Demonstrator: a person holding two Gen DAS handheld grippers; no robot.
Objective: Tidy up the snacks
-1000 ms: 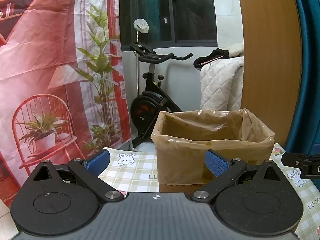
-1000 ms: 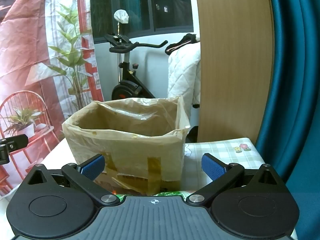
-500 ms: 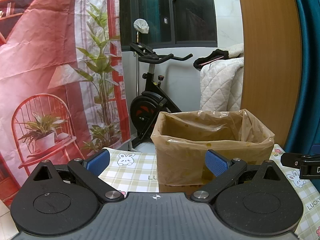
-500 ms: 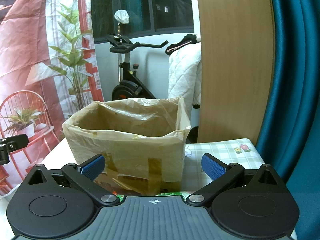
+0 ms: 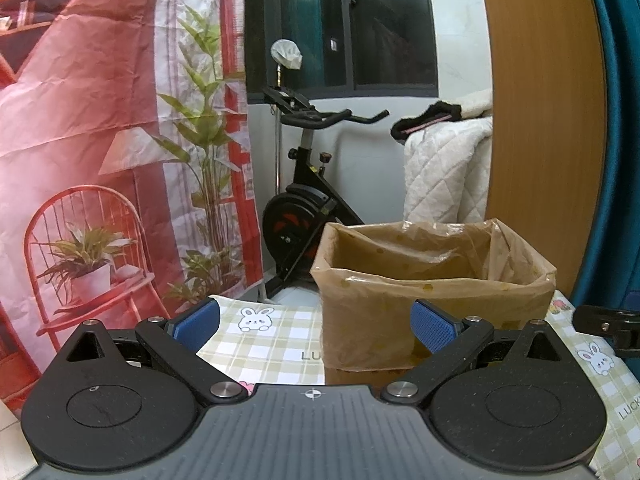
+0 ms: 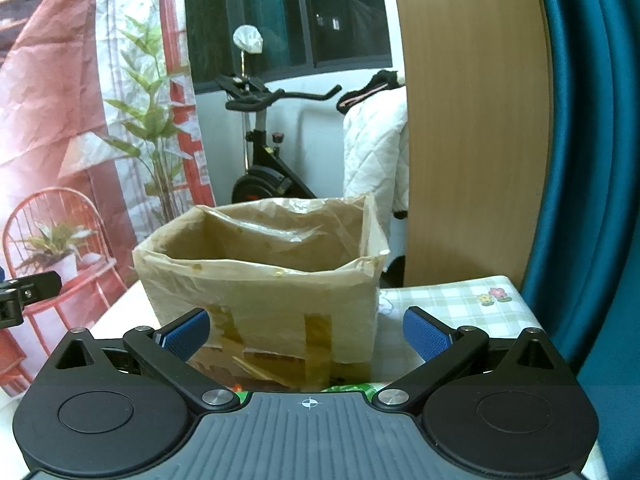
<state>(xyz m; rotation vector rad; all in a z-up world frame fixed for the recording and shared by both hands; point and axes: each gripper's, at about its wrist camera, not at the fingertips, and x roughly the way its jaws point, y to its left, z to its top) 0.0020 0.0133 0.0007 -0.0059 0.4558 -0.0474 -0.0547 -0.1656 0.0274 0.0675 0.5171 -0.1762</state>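
Your left gripper [image 5: 316, 322] sits level and low over the table, jaws spread wide with nothing between the blue pads [image 5: 434, 326]. Your right gripper [image 6: 306, 330] is posed the same way, spread wide and holding nothing. One cardboard box [image 5: 432, 292], lined with a thin brownish plastic bag, stands on the table at about 1 o'clock from the left gripper and at 12 o'clock from the right one, its open top facing up. No snacks are clearly visible; only a green and orange sliver [image 6: 240, 388] shows at the right gripper's near edge, and what it is cannot be told. Each camera catches a black tip of the other gripper at the frame's edge, at 3 o'clock in the left view.

A checked tablecloth [image 5: 276, 340] with rabbit prints covers the table. Beyond it stand one exercise bike [image 5: 308, 200] at 12 o'clock, a white quilted cover [image 5: 444, 176], a wooden panel [image 5: 544, 120], a teal curtain [image 6: 592, 160] at 3 o'clock and a printed red backdrop [image 5: 100, 120] at 9 o'clock.
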